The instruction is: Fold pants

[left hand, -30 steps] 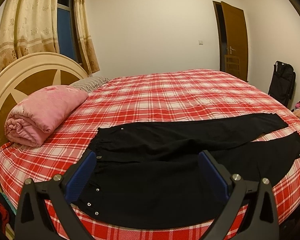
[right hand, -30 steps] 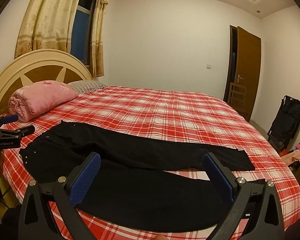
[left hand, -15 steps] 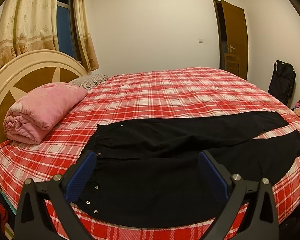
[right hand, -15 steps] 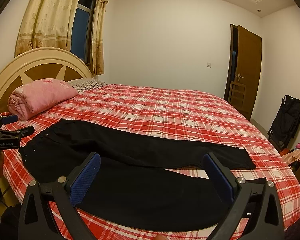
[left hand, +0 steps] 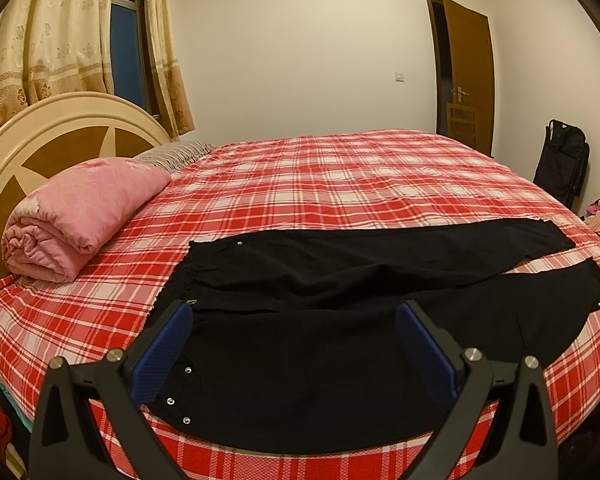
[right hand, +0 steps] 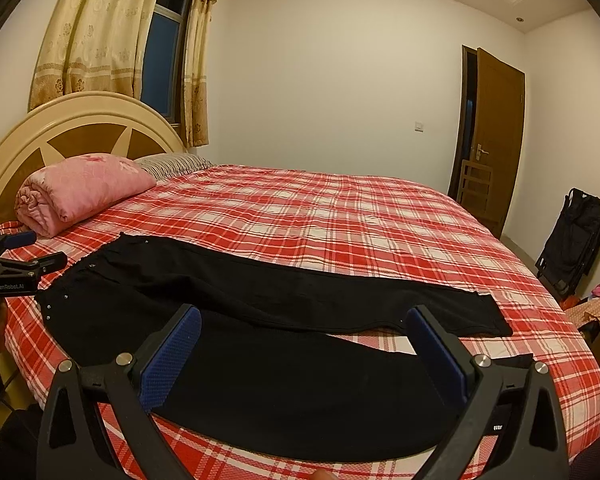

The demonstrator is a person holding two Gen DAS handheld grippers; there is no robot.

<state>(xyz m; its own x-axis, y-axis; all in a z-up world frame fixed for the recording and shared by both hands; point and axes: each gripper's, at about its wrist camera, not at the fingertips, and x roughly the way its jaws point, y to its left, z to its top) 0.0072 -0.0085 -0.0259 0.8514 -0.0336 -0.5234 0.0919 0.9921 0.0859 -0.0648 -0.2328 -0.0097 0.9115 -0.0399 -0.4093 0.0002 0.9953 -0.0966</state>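
The black pants point(left hand: 340, 320) lie flat on the near edge of the bed point(left hand: 340, 184), with the waistband toward the headboard point(left hand: 4, 168) and the two legs spread a little apart toward the foot. No fold is made yet, as I judge it. The left gripper point(left hand: 292, 344) hangs over the waist part with its fingers wide apart and holds nothing. The right gripper point(right hand: 304, 344) hangs over the legs, also spread wide and empty.

The step in hand seems to be the first fold, one leg onto the other. To do it well, I think each tong should pinch the near edge of the near leg, the left one at the waistband and the right one close to the hem, then both should lift together and carry the cloth over the far leg, so the seams meet. Taking only one layer would probably pull the fabric crooked.

The pants look soft and matt, with small metal snaps point(left hand: 178, 400) at the waist. The plaid sheet is red and white, smooth and slightly creased. A rolled pink quilt point(left hand: 80, 216) lies near the headboard, well apart from the pants. The fingers carry blue dotted pads point(left hand: 160, 356)
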